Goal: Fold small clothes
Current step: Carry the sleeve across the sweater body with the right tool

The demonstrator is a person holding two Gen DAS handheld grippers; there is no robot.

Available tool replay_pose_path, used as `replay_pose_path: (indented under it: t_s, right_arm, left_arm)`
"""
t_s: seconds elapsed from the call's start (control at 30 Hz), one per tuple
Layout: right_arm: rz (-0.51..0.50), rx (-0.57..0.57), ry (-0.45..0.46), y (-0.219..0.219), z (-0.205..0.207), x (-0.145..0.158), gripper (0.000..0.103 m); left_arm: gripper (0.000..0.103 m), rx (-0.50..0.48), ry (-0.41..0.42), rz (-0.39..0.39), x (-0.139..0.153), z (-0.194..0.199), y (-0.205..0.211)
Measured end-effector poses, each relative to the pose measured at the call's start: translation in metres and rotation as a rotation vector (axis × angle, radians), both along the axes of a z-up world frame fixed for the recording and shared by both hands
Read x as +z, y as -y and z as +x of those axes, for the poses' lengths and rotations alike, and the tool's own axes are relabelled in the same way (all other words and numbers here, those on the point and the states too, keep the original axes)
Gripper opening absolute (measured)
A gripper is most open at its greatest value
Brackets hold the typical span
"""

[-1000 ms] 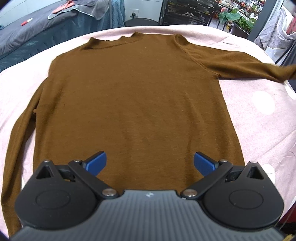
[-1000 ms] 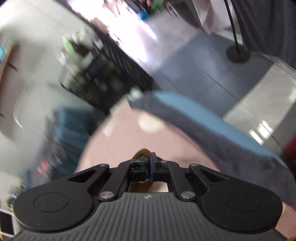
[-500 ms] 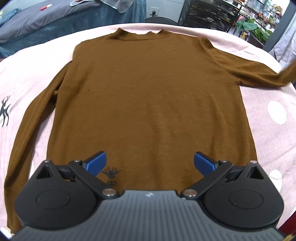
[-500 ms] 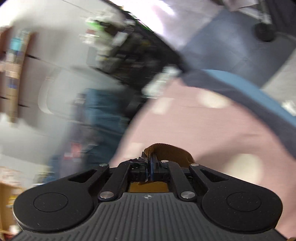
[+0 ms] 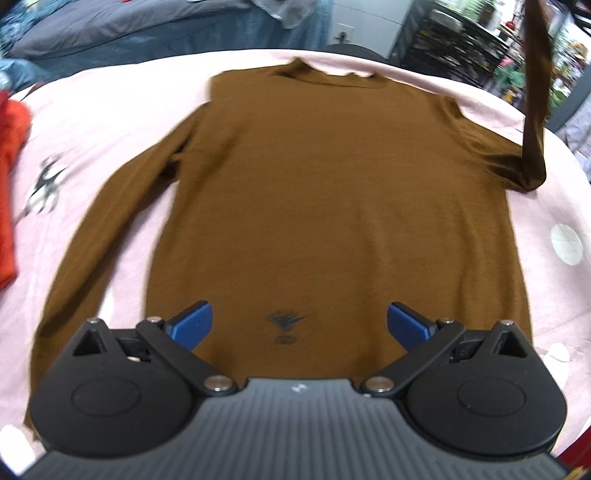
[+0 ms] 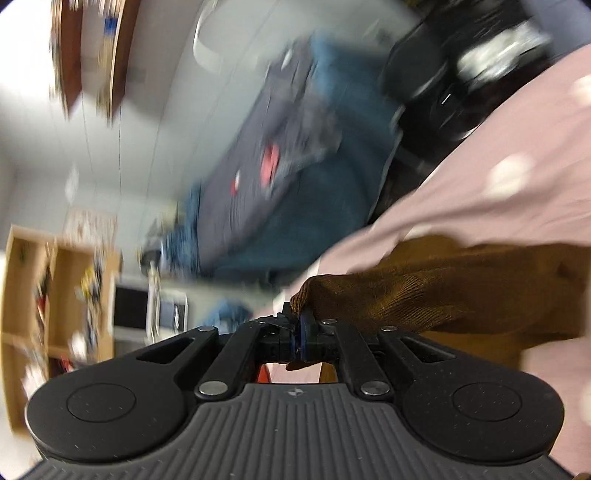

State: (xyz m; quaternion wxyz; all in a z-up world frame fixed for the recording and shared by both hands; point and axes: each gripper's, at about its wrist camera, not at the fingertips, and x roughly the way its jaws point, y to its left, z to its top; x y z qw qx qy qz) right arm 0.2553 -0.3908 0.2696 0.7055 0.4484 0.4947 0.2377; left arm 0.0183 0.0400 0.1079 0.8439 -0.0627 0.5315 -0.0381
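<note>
Pink cloth (image 5: 122,110) with pale spots and a small dark deer print is covering the round table, and behind it a grey-blue bed (image 5: 110,33) and dark shelving (image 5: 443,40) are filling the far side of the room. Lying flat and face up on the cloth is the brown sweater (image 5: 332,192), collar pointing away from the left wrist camera and hem nearest to it, with a small dark logo (image 5: 284,321) showing near the hem. Its sleeve on the left of that view is lying straight along the body, touching it. Its other sleeve (image 5: 535,110) is bending at the far right edge of the table and rising steeply out of the top of the picture. A red garment (image 5: 11,177) is lying on the cloth at the far left, well apart from the sweater.

The left gripper (image 5: 299,321) is hovering over the hem with its blue fingers (image 5: 192,321) standing wide apart and nothing between them.

In the right wrist view, which is heavily blurred, the right gripper (image 6: 301,332) is pinching the sleeve cuff (image 6: 369,295) between its closed blue pads, the brown knit bunching just above the jaws and trailing off to the right over the pink cloth. A wooden shelf unit (image 6: 44,295) is smearing past at the left
</note>
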Motion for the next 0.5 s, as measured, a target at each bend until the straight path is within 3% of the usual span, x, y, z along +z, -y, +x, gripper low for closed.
replay_pose_path:
  t_s: [0.13, 0.27, 0.4, 0.5]
  right_arm:
    - [0.066, 0.117, -0.056, -0.106, 0.01, -0.044, 0.005]
    - [0.024, 0.22, -0.089, -0.194, 0.005, -0.081, 0.005]
    - [-0.023, 0.257, -0.134, -0.244, -0.005, -0.11, 0.005]
    - [-0.063, 0.254, -0.147, -0.256, -0.014, -0.123, 0.006]
  left_arm:
    - [0.103, 0.068, -0.023, 0.012, -0.001, -0.017, -0.03]
    - [0.103, 0.146, -0.049, 0.023, -0.005, -0.036, -0.06]
    - [0.103, 0.23, -0.083, 0.012, -0.012, -0.053, -0.084]
    - [0.103, 0.266, -0.09, 0.007, -0.012, -0.063, -0.097]
